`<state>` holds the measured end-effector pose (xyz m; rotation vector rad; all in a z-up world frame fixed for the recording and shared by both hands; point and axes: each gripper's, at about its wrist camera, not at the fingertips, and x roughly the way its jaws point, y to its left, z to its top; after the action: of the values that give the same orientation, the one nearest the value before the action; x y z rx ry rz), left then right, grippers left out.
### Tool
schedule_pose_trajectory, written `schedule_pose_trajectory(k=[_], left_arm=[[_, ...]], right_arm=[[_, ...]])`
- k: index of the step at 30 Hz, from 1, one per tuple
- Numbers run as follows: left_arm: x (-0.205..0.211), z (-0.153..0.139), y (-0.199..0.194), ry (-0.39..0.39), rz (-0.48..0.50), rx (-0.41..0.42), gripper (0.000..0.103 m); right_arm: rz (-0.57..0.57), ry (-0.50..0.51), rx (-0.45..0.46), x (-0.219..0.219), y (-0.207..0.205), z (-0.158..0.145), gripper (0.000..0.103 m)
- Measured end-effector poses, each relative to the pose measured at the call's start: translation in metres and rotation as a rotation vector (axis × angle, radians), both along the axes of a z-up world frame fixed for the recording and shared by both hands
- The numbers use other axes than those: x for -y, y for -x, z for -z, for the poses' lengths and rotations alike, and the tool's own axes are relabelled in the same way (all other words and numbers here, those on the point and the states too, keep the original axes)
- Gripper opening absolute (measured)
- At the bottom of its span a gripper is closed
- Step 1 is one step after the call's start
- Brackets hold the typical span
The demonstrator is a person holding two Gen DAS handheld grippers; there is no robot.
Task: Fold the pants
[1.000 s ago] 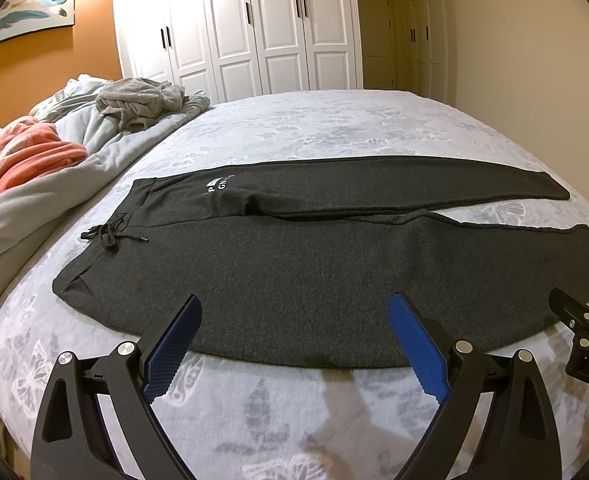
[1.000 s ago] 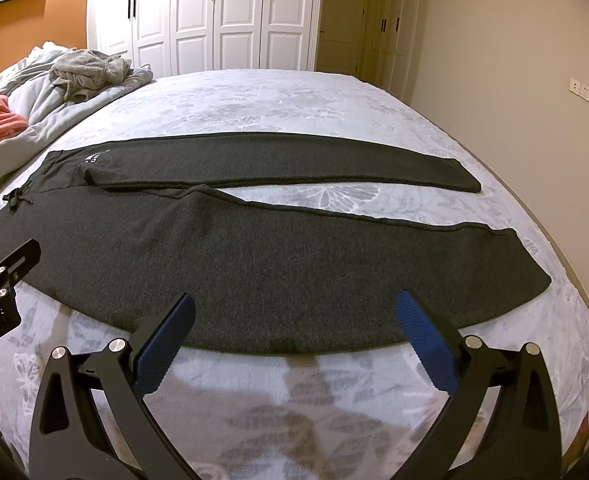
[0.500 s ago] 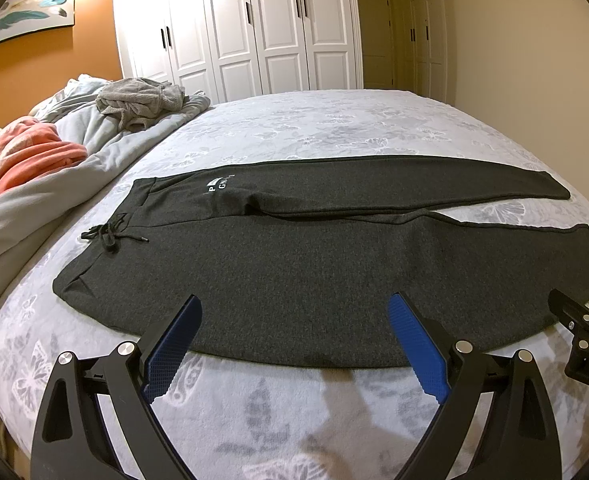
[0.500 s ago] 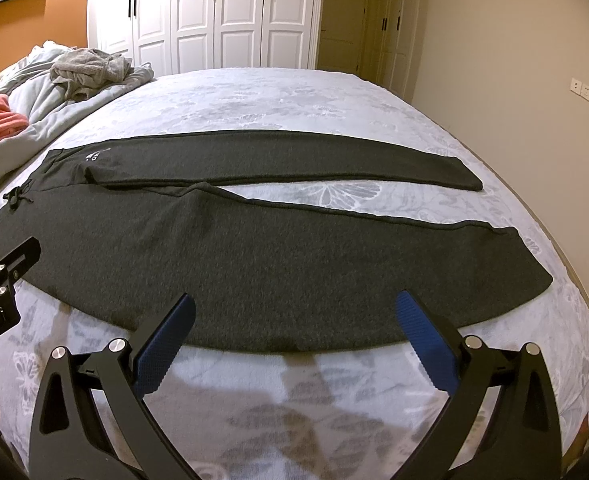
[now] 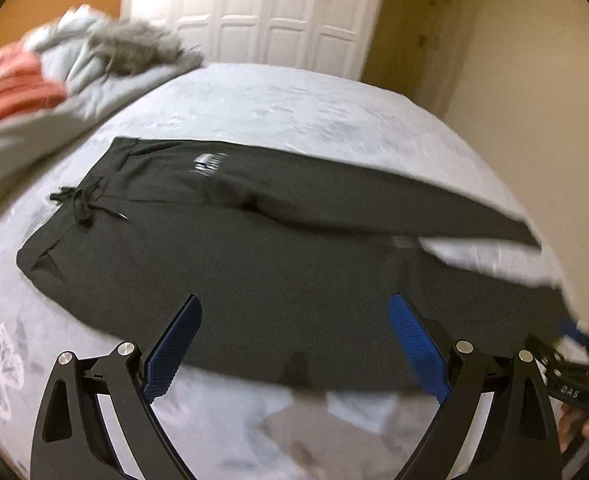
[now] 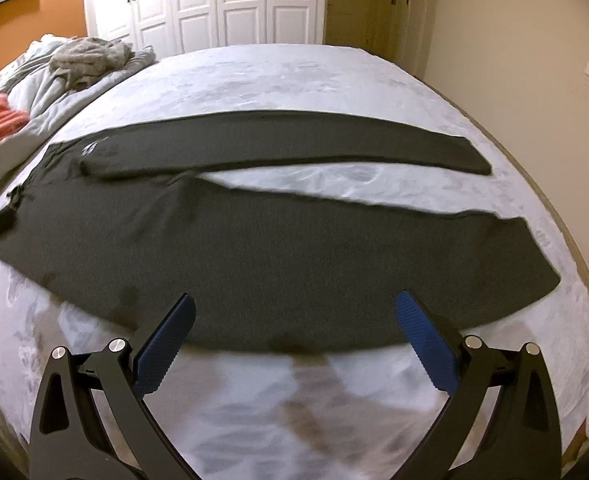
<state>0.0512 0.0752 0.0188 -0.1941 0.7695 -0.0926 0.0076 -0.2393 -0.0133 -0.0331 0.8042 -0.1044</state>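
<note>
Both grippers, the left gripper (image 5: 294,344) and the right gripper (image 6: 294,340), hang wide open and empty just above the near edge of the dark pants (image 6: 254,264).

Under them the bed (image 6: 278,76) fills the room, its pale floral cover bare around the pants, which lie flat and spread lengthwise, waistband to the left, the two legs running right and parting toward the cuffs. White wardrobe doors (image 6: 222,0) stand behind. A heap of grey and coral bedding (image 5: 34,92) is bunched at the left. Smallest, the drawstring (image 5: 82,200) lies knotted at the waistband, and the left view is blurred.
</note>
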Motion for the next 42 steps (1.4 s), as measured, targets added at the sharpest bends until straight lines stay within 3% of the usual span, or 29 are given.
schedule_pose_trajectory(k=[2, 8, 11, 13, 17, 21, 23, 24, 25, 26, 27, 28, 32, 38, 42], left_arm=[[-0.038, -0.01, -0.027, 0.011, -0.072, 0.001, 0.093], [-0.156, -0.011, -0.144, -0.093, -0.329, -0.048, 0.093], [-0.199, 0.001, -0.199, -0.071, -0.414, -0.094, 0.093], [-0.226, 0.014, -0.235, -0.008, -0.476, -0.121, 0.093], [-0.248, 0.048, -0.291, 0.07, -0.544, -0.171, 0.093], [-0.254, 0.088, -0.329, 0.127, -0.574, -0.232, 0.093], [-0.244, 0.094, -0.335, 0.048, -0.605, -0.192, 0.092], [-0.236, 0.094, -0.339, -0.004, -0.581, -0.179, 0.091], [-0.231, 0.094, -0.342, -0.043, -0.554, -0.183, 0.072], [-0.229, 0.093, -0.342, -0.077, -0.561, -0.182, 0.045], [-0.23, 0.091, -0.339, -0.097, -0.573, -0.182, 0.028], [-0.238, 0.087, -0.332, -0.043, -0.544, -0.163, 0.016], [-0.268, 0.046, -0.283, 0.159, -0.487, -0.005, 0.009], [-0.273, -0.028, -0.181, 0.208, -0.352, 0.107, 0.009], [-0.28, -0.034, -0.105, 0.144, -0.321, 0.082, 0.009]], right_arm=[[0.043, 0.037, 0.015, 0.031, -0.014, -0.014, 0.098], [0.247, 0.095, 0.056, 0.145, -0.075, -0.044, 0.098], [0.309, 0.047, 0.029, 0.199, -0.121, -0.038, 0.098], [0.363, 0.009, 0.012, 0.228, -0.148, -0.028, 0.098], [0.422, -0.107, 0.013, 0.27, -0.205, -0.004, 0.098], [0.418, -0.116, -0.064, 0.287, -0.262, 0.023, 0.098], [0.431, -0.061, -0.125, 0.286, -0.284, 0.042, 0.097], [0.418, -0.055, -0.125, 0.284, -0.288, 0.045, 0.092], [0.391, -0.057, -0.105, 0.28, -0.29, 0.046, 0.07], [0.352, -0.074, -0.072, 0.276, -0.289, 0.044, 0.048], [0.332, -0.081, -0.056, 0.273, -0.288, 0.042, 0.029], [0.295, -0.114, -0.045, 0.269, -0.286, 0.038, 0.005], [0.238, -0.063, 0.083, 0.248, -0.258, 0.0, 0.005], [0.134, -0.054, 0.256, 0.237, -0.165, -0.067, 0.004], [0.101, -0.049, 0.252, 0.239, -0.11, -0.07, 0.005]])
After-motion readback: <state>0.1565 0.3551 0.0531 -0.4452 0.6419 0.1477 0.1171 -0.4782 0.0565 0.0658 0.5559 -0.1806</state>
